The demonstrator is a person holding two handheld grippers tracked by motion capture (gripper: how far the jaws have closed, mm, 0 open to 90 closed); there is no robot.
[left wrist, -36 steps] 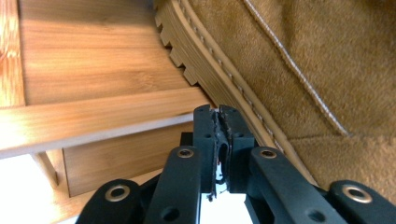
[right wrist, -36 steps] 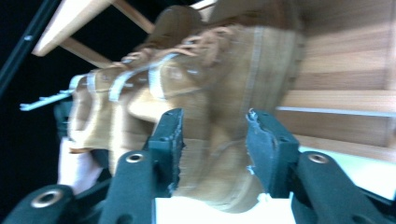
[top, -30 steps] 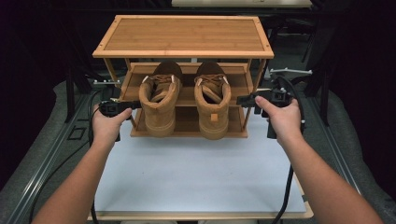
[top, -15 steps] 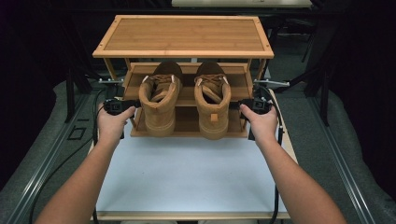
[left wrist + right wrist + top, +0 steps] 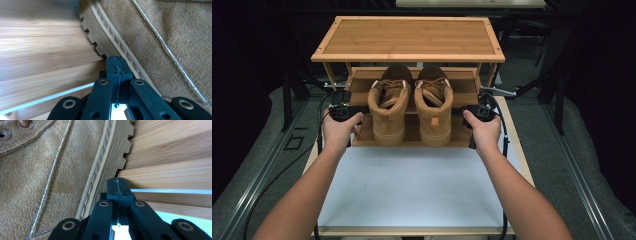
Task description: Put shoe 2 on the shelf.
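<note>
Sitting side by side on the lower shelf of the bamboo shoe rack (image 5: 408, 37), toes toward the person: left boot (image 5: 387, 105) and right boot (image 5: 433, 106), tan suede, both upright. Pressing in from the outer sides: left gripper (image 5: 117, 65), fingers clenched together with nothing between, tip right at the left boot's ridged sole edge; right gripper (image 5: 118, 187), fingers likewise clenched and empty, tip at the right boot's sole. Standing on the white worktop (image 5: 412, 190), the rack.
</note>
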